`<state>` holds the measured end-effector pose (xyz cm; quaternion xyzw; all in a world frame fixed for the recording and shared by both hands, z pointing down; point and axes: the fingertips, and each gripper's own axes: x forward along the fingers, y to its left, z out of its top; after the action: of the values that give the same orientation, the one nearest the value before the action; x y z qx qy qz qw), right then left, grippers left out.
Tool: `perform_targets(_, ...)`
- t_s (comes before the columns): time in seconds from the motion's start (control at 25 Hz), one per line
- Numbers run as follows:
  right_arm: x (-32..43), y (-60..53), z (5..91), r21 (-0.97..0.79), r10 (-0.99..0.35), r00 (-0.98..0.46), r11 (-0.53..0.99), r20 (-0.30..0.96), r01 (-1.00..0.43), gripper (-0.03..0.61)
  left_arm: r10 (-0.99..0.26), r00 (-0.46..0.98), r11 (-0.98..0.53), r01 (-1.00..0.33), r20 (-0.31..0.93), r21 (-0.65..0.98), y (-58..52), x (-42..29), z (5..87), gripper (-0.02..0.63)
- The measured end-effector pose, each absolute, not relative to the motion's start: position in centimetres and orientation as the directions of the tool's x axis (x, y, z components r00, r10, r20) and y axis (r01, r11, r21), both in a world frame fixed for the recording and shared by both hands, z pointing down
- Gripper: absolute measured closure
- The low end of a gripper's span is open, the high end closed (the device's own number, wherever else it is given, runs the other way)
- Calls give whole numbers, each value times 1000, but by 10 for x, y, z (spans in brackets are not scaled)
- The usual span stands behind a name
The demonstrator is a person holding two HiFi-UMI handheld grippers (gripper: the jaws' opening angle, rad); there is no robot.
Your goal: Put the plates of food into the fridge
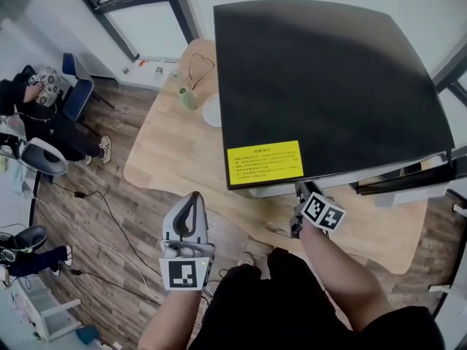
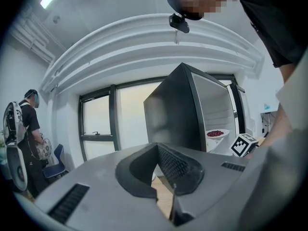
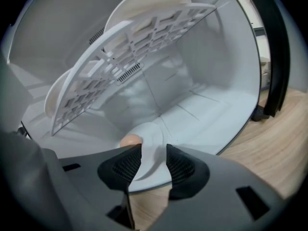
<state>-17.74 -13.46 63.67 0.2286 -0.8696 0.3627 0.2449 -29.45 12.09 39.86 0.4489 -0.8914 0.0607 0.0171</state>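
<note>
The black fridge [image 1: 328, 86] stands on the wooden table [image 1: 175, 159] with its door open. My right gripper [image 1: 300, 190] reaches into its lower part. In the right gripper view, a white plate [image 3: 150, 146] with a pale orange piece of food [image 3: 130, 140] rests on the white fridge floor [image 3: 211, 114]. My right gripper [image 3: 154, 154] is open, its pads on either side of the plate's near rim without pressing it. A plate of red food [image 2: 217, 134] sits on a fridge shelf. My left gripper [image 1: 191, 199], shut and empty, hangs in front of the table.
A white slotted shelf [image 3: 130, 57] crosses the fridge above the plate. On the table left of the fridge stand a green vase [image 1: 187, 98] and another white plate [image 1: 211, 112], half hidden. A person [image 1: 40, 93] sits at far left by a blue chair [image 1: 76, 86]. Cables lie on the floor.
</note>
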Motion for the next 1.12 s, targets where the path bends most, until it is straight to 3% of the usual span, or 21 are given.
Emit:
perform_targets(0.48, -124, -152, 561, -463, -289, -850, 738, 440, -491, 416, -854, -519, 511, -852, 49, -112, 96, -251, 397, 610)
perform_targets(0.88, -72, -152, 479, -310, -275, -915, 878, 295, -365, 525, -879, -473, 469, -880, 55, -79, 77, -217, 394, 611)
perform_targets(1.12, -54, -158, 443, -254, -258, -938, 915, 230, -314, 554, -889, -454, 450, -890, 56, -77, 69, -205, 395, 611)
